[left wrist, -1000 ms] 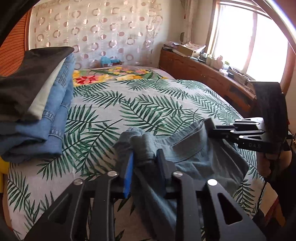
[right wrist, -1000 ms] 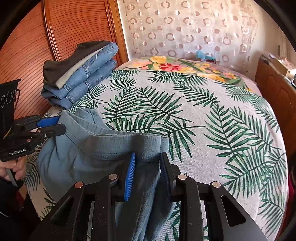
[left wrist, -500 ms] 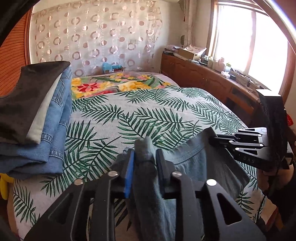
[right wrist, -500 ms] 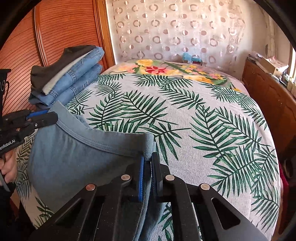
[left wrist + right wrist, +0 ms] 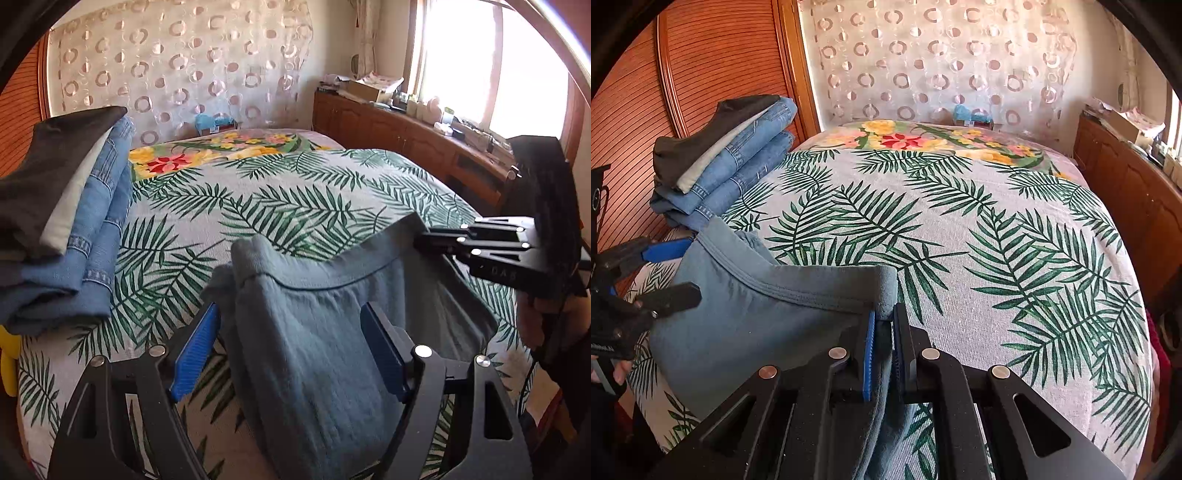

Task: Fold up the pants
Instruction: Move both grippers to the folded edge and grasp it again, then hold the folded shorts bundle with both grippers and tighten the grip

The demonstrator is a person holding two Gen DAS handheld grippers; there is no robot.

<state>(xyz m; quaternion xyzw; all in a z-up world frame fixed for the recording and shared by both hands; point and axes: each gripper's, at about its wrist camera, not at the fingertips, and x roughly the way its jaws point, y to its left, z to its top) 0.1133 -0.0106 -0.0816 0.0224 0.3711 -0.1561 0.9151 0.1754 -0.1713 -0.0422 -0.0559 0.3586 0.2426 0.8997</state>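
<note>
The right claw bears small pale letters on its body (too faint to read).

This is a bedroom in a private home. A large bed fills most of the room — it is covered with a bedspread printed with green palm leaves, and a flowered cloth lies at its far end. On one corner of the bed sits a pile of folded jeans and other clothes. Behind the bed hangs a sheer curtain with a ring pattern. A long low wooden cabinet runs under a bright window, and its top carries a cardboard box, papers and small bottles. On the other side stands a curved, slatted wooden panel — it may be a headboard or a wardrobe door.
</note>
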